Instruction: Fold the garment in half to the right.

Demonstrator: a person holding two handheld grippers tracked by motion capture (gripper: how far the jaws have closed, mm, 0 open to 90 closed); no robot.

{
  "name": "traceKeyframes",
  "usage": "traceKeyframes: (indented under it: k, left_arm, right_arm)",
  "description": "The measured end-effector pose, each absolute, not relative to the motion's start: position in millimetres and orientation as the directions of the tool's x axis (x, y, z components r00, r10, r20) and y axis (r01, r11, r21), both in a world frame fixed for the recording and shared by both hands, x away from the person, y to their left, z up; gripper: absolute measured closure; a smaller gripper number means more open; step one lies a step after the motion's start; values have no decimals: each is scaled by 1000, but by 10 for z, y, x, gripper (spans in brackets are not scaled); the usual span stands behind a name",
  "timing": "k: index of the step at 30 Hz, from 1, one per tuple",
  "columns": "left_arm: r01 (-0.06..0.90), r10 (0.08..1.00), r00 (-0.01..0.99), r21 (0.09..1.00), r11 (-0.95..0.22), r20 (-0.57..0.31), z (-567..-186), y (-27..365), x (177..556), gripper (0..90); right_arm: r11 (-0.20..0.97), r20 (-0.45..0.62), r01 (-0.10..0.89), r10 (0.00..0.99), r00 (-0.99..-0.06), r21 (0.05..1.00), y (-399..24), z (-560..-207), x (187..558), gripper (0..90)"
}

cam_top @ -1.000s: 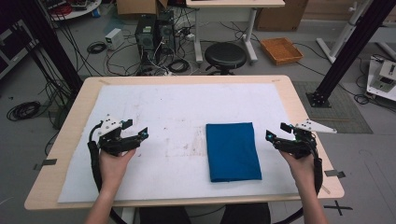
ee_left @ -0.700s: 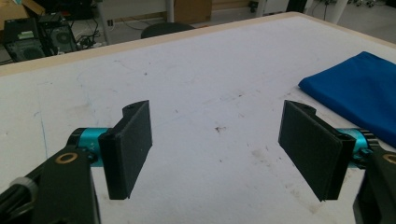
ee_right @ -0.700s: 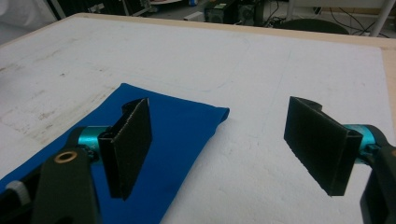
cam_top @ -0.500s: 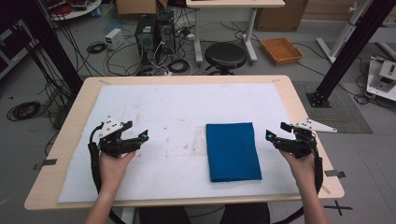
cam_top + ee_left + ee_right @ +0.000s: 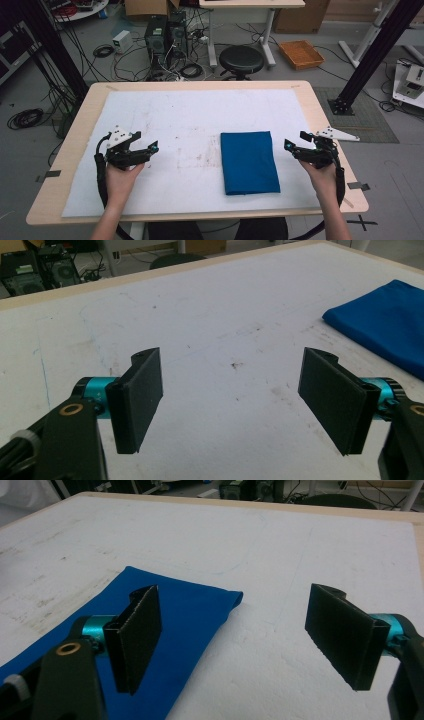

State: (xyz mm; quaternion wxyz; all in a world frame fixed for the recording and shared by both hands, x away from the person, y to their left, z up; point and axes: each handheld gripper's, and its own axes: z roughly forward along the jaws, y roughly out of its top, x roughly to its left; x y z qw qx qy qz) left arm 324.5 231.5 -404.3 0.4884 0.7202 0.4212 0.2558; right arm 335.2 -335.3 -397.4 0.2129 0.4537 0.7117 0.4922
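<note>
Cloth (image 5: pixel 249 162) of blue fabric, folded into a flat rectangle, is laid on the white mat (image 5: pixel 180 125) and is taken here as the reference point. It is positioned right of the mat's middle, with its long side running away from the person.

The left gripper (image 5: pixel 147 147) is held well to the left of the cloth, gripped from behind by the left hand (image 5: pixel 120 176), forearm entering from the near edge. Its jaws are pointed toward the cloth and are spread wide, with nothing between them (bare mat is seen through the gap in the left gripper view (image 5: pixel 232 400)). The cloth (image 5: pixel 385 322) is seen at the far right of that view, well apart from the jaws.

The right gripper (image 5: pixel 296 140) is held just to the right of the cloth, supported by the right hand (image 5: pixel 322 172), jaws directed at the cloth's right edge. These jaws are likewise spread wide and empty. In the right gripper view (image 5: pixel 235 640) one jaw is seen over the cloth (image 5: pixel 185 607) and the other over bare mat; contact cannot be determined.

The mat is stained faintly left of the cloth and is carried on a wooden table (image 5: pixel 320 115). Beyond the table, a black stool (image 5: pixel 241 59), computer towers (image 5: pixel 165 35) and loose cables (image 5: pixel 27 117) are seen on the grey floor.
</note>
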Motion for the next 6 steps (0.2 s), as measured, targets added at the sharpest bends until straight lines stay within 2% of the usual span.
traceKeyframes:
  k: [6]
  left_arm:
    - [356, 859, 510, 919, -166, -42, -4044, 2347, 3230, 259]
  right_arm:
    - [105, 147, 443, 855, -497, 890, -3344, -4005, 3387, 220]
